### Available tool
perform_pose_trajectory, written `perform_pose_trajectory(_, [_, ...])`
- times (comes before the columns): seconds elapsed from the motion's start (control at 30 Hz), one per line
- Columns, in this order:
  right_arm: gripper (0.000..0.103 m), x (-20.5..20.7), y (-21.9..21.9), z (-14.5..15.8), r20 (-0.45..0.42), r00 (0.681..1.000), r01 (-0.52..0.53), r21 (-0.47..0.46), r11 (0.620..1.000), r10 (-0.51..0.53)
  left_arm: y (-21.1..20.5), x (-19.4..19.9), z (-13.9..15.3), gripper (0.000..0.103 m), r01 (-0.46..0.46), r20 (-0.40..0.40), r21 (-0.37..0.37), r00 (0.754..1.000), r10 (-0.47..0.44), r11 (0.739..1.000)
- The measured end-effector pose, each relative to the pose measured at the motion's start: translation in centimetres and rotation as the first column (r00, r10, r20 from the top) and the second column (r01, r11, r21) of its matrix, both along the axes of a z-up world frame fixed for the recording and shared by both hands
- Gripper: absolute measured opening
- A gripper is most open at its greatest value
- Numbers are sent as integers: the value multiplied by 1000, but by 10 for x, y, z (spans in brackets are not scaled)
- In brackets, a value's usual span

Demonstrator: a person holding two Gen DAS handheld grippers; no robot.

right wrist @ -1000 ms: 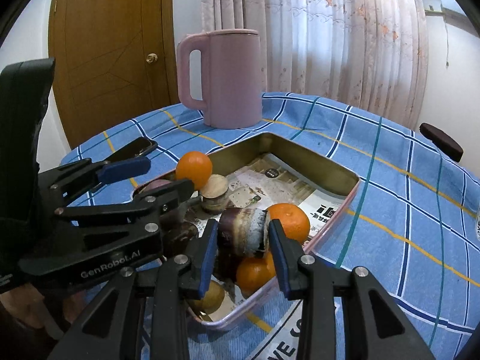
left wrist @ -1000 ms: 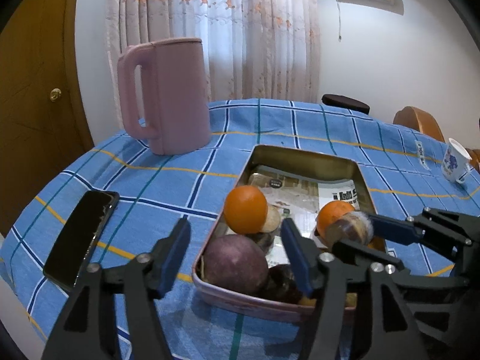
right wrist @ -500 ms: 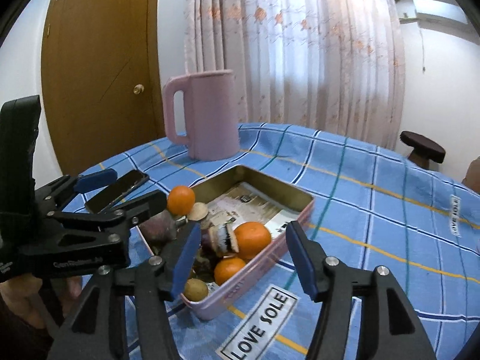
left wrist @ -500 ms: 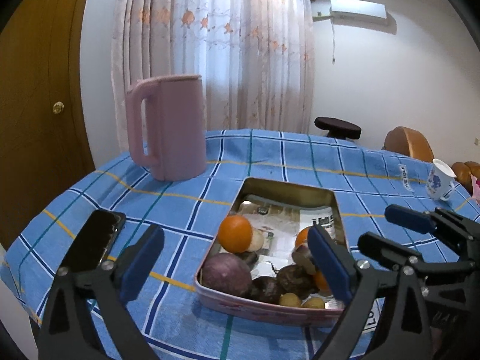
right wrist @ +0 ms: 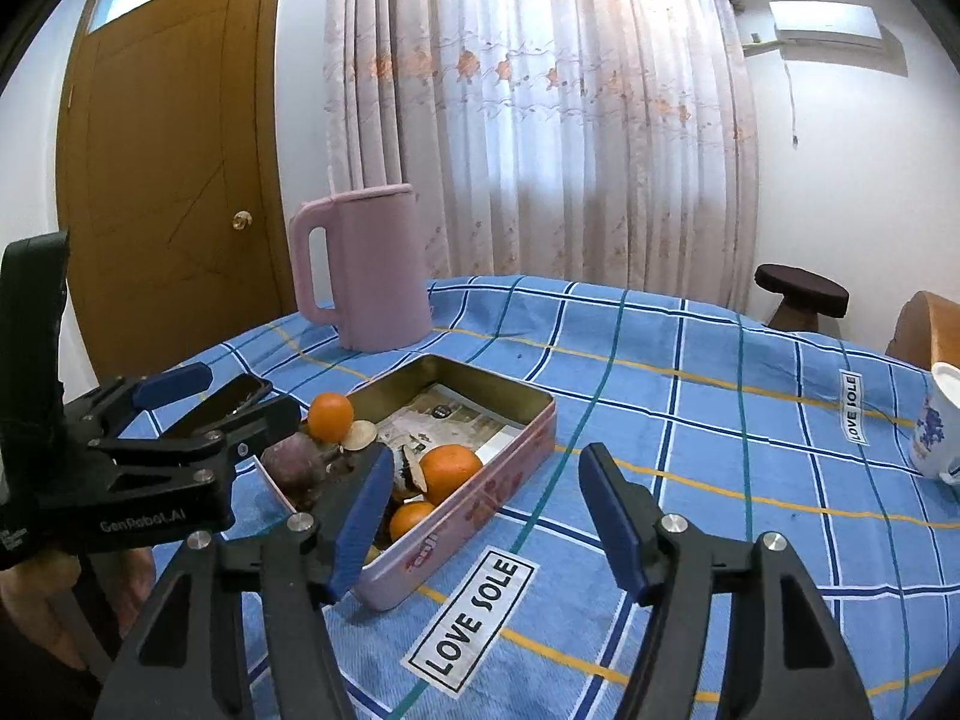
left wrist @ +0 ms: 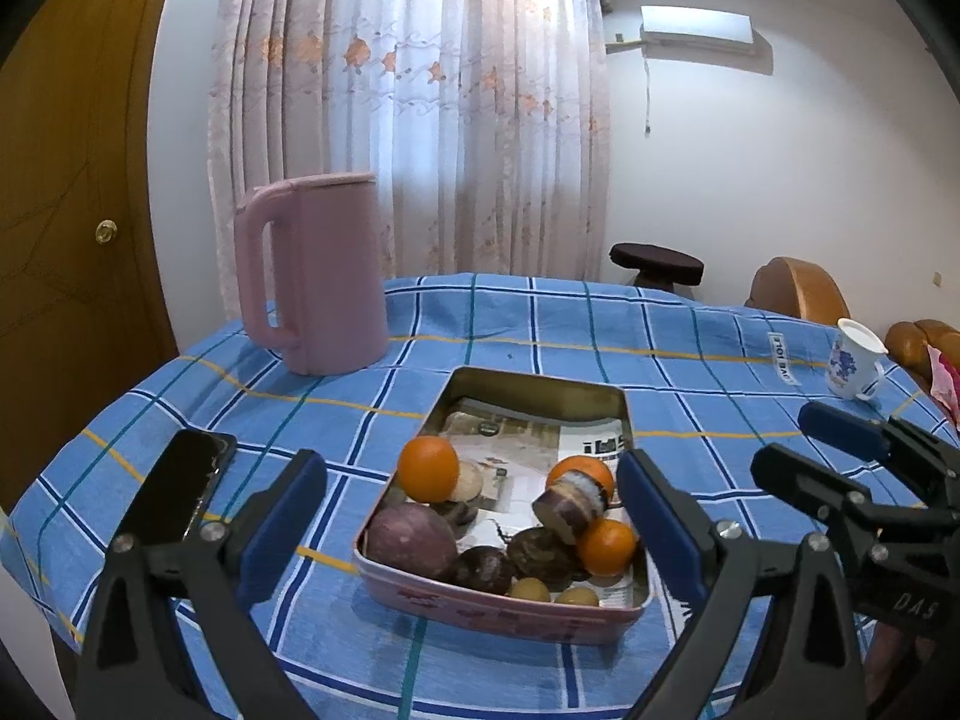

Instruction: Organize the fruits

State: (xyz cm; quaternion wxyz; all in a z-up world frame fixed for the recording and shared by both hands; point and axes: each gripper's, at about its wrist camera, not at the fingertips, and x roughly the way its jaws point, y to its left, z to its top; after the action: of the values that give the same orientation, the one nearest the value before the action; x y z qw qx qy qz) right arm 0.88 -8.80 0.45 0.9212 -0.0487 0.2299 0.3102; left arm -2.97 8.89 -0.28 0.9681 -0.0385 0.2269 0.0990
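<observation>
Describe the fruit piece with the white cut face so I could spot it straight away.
Find the pink tin on the blue checked tablecloth. At its right side, the cut purple fruit leans against two oranges; only it shows pale flesh.

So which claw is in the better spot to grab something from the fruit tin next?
Probably the left claw. It is open and the tin with the oranges sits straight between its fingers. The right claw, also open, points mostly at bare tablecloth, with the tin off to its left.
</observation>
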Motion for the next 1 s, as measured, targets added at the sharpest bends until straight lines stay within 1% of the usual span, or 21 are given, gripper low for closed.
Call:
perform_pose_trajectory(0.27, [66,-6,-7,5,13,1000,8,17,1000,-8,-6,-3,2,99,3,8,6,1000,-3,1000])
perform_pose_trajectory(0.93, [67,-6,-13,4,13,1000,13,34,999,-14,-10,-3,2,100,8,1,9,1000,-8,1000])
perform_pose_trajectory(1.0, [67,-6,-15,5,15,1000,16,39,999,-16,-11,-3,2,101,8,2,12,1000,-9,1000])
